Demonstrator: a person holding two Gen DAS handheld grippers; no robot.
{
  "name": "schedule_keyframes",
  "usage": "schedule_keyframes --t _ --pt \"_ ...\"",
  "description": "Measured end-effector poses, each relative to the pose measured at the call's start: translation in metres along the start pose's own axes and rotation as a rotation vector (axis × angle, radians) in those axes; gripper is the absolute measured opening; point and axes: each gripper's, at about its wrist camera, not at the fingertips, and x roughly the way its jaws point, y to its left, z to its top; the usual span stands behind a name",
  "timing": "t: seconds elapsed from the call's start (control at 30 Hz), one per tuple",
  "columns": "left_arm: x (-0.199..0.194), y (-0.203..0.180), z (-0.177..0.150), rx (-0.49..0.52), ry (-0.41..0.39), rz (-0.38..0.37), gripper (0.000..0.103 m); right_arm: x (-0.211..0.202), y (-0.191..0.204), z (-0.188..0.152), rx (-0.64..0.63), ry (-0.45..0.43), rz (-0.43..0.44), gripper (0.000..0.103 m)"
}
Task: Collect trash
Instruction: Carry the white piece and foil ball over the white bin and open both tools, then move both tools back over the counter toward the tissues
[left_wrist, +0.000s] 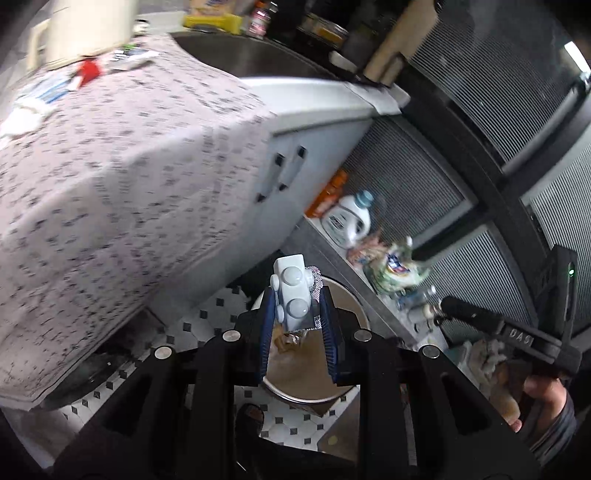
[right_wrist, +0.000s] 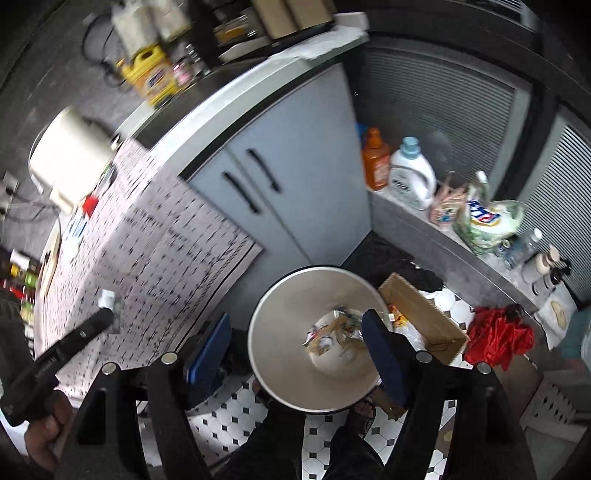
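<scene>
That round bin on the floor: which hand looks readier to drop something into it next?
The left. The left gripper is shut on a white blister pack, hanging above the bin. The right gripper is over the bin too, but it is open with nothing between its fingers.

White blister pack (left_wrist: 292, 295), black-dotted white floor (right_wrist: 236, 413)

Patterned table cloth (right_wrist: 147, 240) motion-blurred, print unreadable; bin (left_wrist: 354, 306) mostly hidden behind gripper at 6 o'clock; bottle labels illegible.
</scene>
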Motion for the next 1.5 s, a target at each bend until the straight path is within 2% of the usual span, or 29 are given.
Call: schedule_keyframes --t 0.43,0.47,0.5,0.53,0.57,0.73,0.83,0.9,1.0,1.2,1.5 --pt "0.065 -0.076 0.01 0.18 0.174 -0.1 0.026 -0.04 -0.076 -0.009 0.167 -0.075 -0.085 0.072" --pt "0.07 -0.079 0.009 0.184 0.191 -0.099 0.035 -0.042 -0.079 -0.01 0.176 -0.078 -0.088 0.072" --pt "0.073 -0.081 0.008 0.182 0.203 -0.1 0.052 -0.043 -0.081 -0.011 0.186 -0.081 -0.093 0.072" --pt "0.073 -0.082 0.009 0.18 0.203 -0.106 0.058 -0.044 -0.084 -0.012 0.195 -0.083 -0.097 0.072" --pt "0.072 -0.083 0.01 0.182 0.198 -0.11 0.063 -0.045 -0.086 -0.012 0.203 -0.084 -0.097 0.072" --pt "0.058 -0.077 0.019 0.194 0.169 -0.099 0.074 -0.042 -0.084 -0.012 0.214 -0.083 -0.086 0.072" --pt "0.047 -0.067 0.027 0.174 0.14 -0.08 0.075 -0.036 -0.072 -0.007 0.196 -0.077 -0.069 0.074" --pt "0.034 -0.054 0.034 0.15 0.111 -0.065 0.08 -0.032 -0.061 -0.003 0.179 -0.079 -0.061 0.077" --pt "0.017 -0.036 0.041 0.121 0.071 -0.045 0.082 -0.026 -0.034 0.009 0.134 -0.088 -0.037 0.079" --pt "-0.024 0.011 0.06 0.048 -0.023 0.018 0.084 -0.019 0.021 0.029 0.058 -0.122 0.011 0.094" --pt "-0.076 0.082 0.085 -0.059 -0.148 0.089 0.087 0.001 0.104 0.058 -0.023 -0.131 0.073 0.095"
